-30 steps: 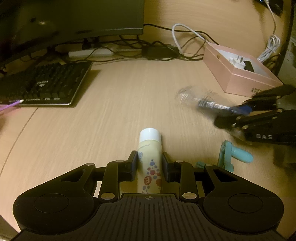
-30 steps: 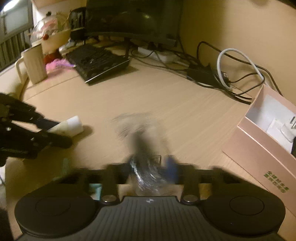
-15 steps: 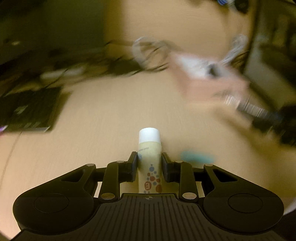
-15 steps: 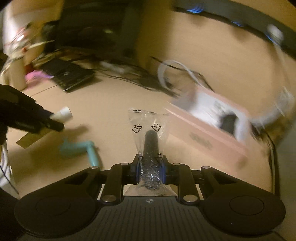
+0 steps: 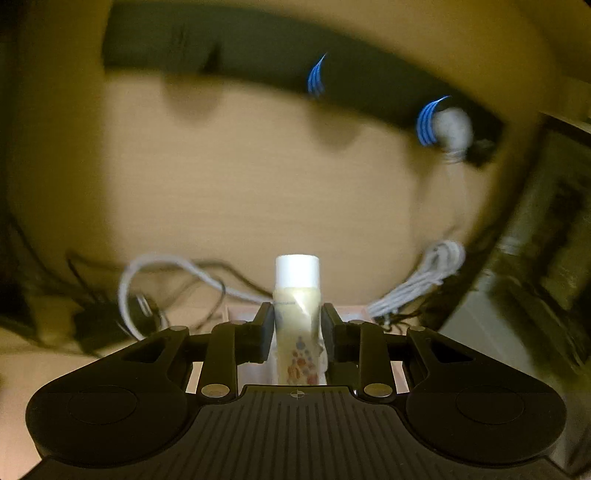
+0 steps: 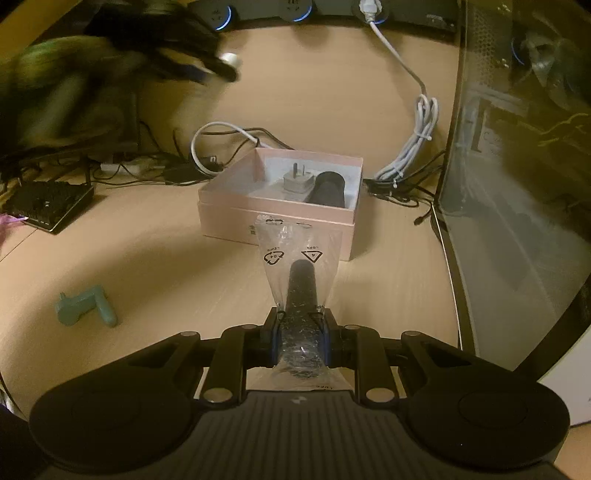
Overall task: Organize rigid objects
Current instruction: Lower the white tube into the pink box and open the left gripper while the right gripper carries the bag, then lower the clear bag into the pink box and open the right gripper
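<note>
My left gripper (image 5: 297, 317) is shut on a pale yellow bottle (image 5: 298, 314) with a white cap, held in the air; this view is blurred. The rim of the pink box (image 5: 240, 312) shows just behind its fingers. My right gripper (image 6: 298, 321) is shut on a black cylinder in a clear plastic bag (image 6: 300, 288), just in front of the open pink box (image 6: 277, 218). The box holds a white plug (image 6: 297, 182) and a black cylinder (image 6: 327, 186). A teal part (image 6: 85, 304) lies on the desk at the left. The left gripper (image 6: 218, 72) appears blurred at the upper left.
A black keyboard (image 6: 48, 201) lies at the far left. Black and white cables (image 6: 417, 147) trail behind and to the right of the box. A glass-sided case (image 6: 517, 184) stands along the right. A dark socket strip (image 6: 295, 11) runs along the back wall.
The left gripper rose with the bottle and swung right towards the pink box and the wall. The right gripper turned with the bagged cylinder to face the box.
</note>
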A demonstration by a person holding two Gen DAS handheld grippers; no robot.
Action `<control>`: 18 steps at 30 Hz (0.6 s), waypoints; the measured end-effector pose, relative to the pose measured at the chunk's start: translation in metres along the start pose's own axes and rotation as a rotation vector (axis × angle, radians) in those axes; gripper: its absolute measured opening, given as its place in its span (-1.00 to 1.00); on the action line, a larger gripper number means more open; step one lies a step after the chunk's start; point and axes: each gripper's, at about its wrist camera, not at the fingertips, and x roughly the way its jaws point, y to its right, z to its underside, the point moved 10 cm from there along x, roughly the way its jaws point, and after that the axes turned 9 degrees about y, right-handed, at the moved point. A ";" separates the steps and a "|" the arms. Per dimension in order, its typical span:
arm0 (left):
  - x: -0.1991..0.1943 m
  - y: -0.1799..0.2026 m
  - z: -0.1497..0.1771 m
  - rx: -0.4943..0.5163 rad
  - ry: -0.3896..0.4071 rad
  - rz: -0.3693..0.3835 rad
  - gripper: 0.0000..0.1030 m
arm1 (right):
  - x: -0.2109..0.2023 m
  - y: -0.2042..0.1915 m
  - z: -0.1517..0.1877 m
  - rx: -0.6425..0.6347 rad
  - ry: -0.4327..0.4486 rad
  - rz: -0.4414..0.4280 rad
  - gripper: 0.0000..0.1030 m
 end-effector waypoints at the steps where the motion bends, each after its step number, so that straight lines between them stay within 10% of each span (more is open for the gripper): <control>1: 0.011 -0.004 0.005 -0.026 -0.033 0.011 -0.41 | -0.002 0.001 0.002 -0.004 -0.003 0.013 -0.60; 9: -0.039 -0.034 0.074 -0.068 -0.093 0.054 -0.40 | -0.016 0.027 0.028 0.050 -0.059 0.059 -0.60; 18: -0.133 -0.050 0.162 -0.049 -0.148 0.043 -0.40 | 0.021 0.012 -0.035 0.031 -0.013 -0.042 -0.60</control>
